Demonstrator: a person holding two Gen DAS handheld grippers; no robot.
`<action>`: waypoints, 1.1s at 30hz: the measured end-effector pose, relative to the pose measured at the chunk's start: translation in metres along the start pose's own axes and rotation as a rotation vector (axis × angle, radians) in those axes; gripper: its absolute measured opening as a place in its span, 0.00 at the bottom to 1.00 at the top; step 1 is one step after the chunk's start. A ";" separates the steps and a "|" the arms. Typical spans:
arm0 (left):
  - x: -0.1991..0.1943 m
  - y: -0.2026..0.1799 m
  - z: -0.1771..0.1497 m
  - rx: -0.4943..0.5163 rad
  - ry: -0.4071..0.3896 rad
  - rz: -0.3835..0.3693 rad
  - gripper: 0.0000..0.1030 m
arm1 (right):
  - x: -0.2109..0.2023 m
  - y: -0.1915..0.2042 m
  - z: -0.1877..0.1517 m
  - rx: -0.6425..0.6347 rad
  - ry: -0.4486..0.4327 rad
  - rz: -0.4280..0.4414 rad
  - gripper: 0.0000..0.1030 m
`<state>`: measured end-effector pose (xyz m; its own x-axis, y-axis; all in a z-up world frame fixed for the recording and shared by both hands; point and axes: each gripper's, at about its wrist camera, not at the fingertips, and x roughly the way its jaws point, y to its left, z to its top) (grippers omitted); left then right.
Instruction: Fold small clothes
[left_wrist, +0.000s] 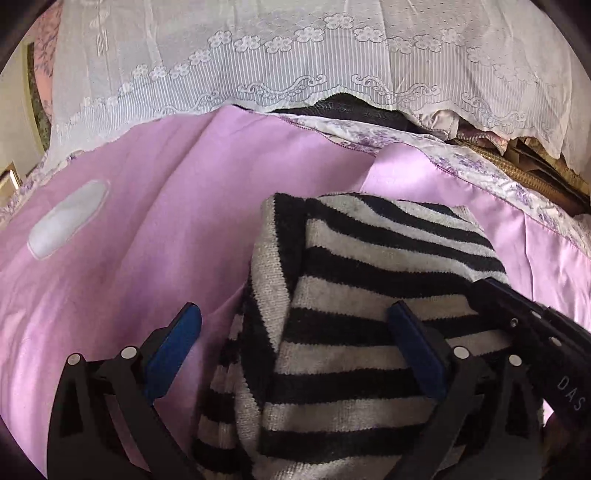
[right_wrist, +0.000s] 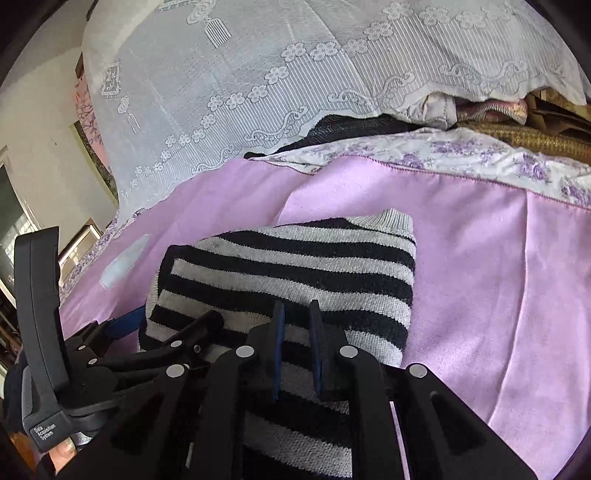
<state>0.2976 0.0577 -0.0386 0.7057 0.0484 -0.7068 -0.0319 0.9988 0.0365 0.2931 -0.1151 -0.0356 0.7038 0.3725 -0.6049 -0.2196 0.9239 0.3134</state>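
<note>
sweater (right_wrist: 288, 280) striped, folded into a thick stack on the pink bed sheet (right_wrist: 498, 288), near the bed's flowered edge | left hand-held gripper (left_wrist: 295, 332) wide open, straddling the stack's left fold, likely to press it | right hand-held gripper (right_wrist: 297, 332) nearly closed, seemingly gripping nothing, above the near edge

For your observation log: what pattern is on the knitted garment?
Black and grey-white horizontal stripes on the sweater, clearest in the right wrist view.
</note>
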 end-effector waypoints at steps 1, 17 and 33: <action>-0.008 -0.003 -0.003 0.013 -0.039 0.014 0.96 | -0.008 0.002 -0.004 -0.008 -0.041 -0.012 0.14; -0.059 0.015 -0.057 -0.084 -0.041 -0.059 0.95 | -0.067 -0.030 -0.065 0.184 -0.023 0.045 0.71; -0.152 -0.013 -0.111 0.064 -0.206 -0.026 0.95 | -0.131 -0.010 -0.126 0.159 -0.005 0.056 0.74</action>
<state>0.1122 0.0376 -0.0103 0.8357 0.0144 -0.5490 0.0286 0.9972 0.0698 0.1178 -0.1620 -0.0519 0.6967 0.4226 -0.5797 -0.1494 0.8758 0.4590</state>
